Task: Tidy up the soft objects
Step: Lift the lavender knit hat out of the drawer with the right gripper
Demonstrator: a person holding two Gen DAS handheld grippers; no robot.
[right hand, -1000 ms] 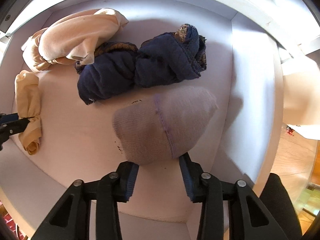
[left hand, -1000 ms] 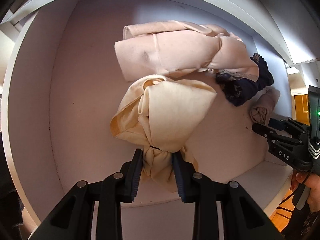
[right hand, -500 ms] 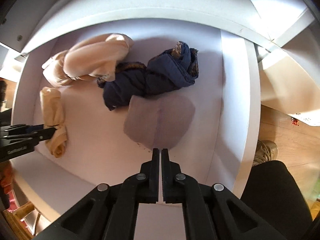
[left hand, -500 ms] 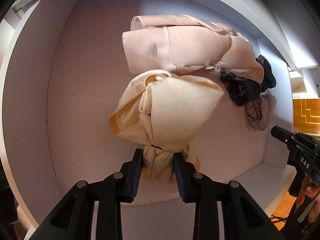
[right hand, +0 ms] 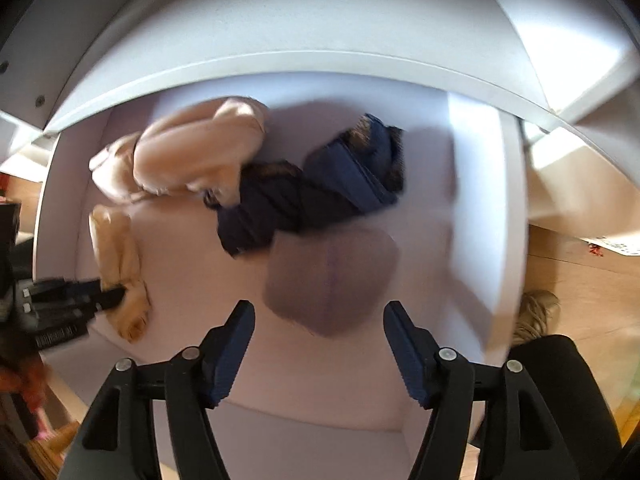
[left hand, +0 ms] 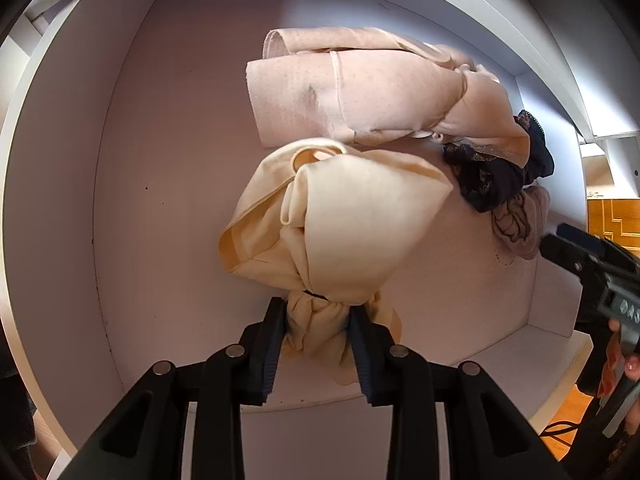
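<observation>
cream cloth [left hand: 344, 232] | pinched in left tongs [left hand: 318, 332] (knotted end) | right tongs [right hand: 318, 344] wide

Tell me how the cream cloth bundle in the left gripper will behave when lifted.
The cream cloth bundle is probably floppy: the left gripper pinches only its knotted tail, so the loose folds should sag and swing. It looks light for its bulk. It seems unlikely to slip, since the knot bunches above the pads.

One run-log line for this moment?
left hand-held gripper: shut on cream bundle | right hand-held gripper: open, just opened, empty | grey cloth: in bin
</observation>
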